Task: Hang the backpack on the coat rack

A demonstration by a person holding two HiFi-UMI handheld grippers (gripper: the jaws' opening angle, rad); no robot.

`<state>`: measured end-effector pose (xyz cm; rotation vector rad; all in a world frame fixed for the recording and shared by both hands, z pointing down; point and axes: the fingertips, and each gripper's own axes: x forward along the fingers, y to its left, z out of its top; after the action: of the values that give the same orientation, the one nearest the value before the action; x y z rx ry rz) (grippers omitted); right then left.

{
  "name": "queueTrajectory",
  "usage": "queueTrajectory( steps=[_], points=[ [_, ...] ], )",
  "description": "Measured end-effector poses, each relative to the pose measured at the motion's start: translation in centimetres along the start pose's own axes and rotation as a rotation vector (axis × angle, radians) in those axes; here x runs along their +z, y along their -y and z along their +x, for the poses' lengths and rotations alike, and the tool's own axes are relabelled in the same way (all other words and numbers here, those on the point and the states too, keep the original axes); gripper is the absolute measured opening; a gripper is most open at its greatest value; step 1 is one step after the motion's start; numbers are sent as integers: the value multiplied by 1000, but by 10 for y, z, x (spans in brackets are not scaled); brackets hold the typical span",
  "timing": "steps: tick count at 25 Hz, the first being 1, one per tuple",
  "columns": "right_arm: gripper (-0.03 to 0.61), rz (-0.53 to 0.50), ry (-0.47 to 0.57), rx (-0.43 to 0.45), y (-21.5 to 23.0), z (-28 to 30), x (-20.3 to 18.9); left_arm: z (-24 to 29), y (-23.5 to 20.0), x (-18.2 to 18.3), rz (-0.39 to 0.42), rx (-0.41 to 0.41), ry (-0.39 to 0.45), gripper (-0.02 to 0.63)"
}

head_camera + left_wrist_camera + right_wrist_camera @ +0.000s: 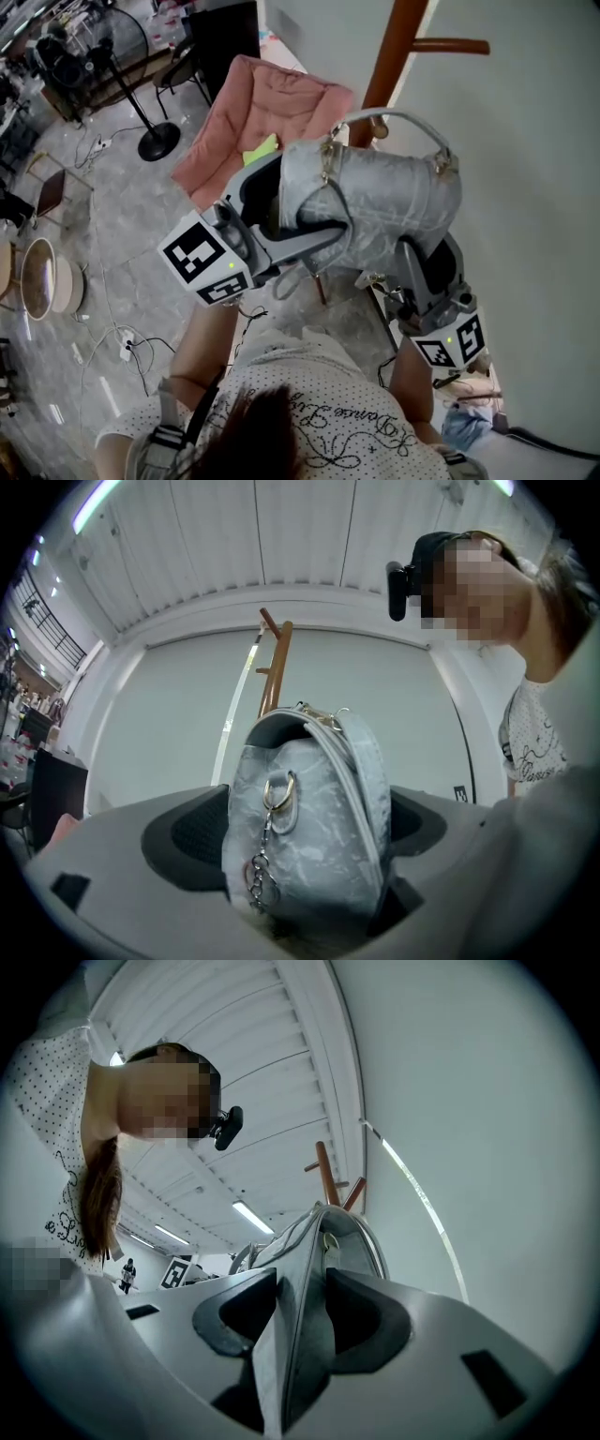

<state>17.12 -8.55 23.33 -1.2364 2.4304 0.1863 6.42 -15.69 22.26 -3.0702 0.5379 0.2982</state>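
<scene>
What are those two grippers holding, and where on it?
A grey backpack: the left gripper clamps its ringed end, the right gripper a thin edge at the other end.

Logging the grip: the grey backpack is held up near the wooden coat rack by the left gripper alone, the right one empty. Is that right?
No. The right gripper is not empty: the right gripper view shows its jaws closed on the backpack too. So both it and the left gripper hold the backpack near the coat rack.

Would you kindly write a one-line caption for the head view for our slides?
The left gripper and right gripper hold a grey backpack up beside the wooden coat rack, not yet hung.
</scene>
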Motion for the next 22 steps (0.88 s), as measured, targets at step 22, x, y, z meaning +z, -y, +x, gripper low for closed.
queueTrajectory(
  steps=[22],
  points=[
    [173,-23,-16,13,16,20,-34,-1,-34,-26,-16,15,-24,476]
  ],
)
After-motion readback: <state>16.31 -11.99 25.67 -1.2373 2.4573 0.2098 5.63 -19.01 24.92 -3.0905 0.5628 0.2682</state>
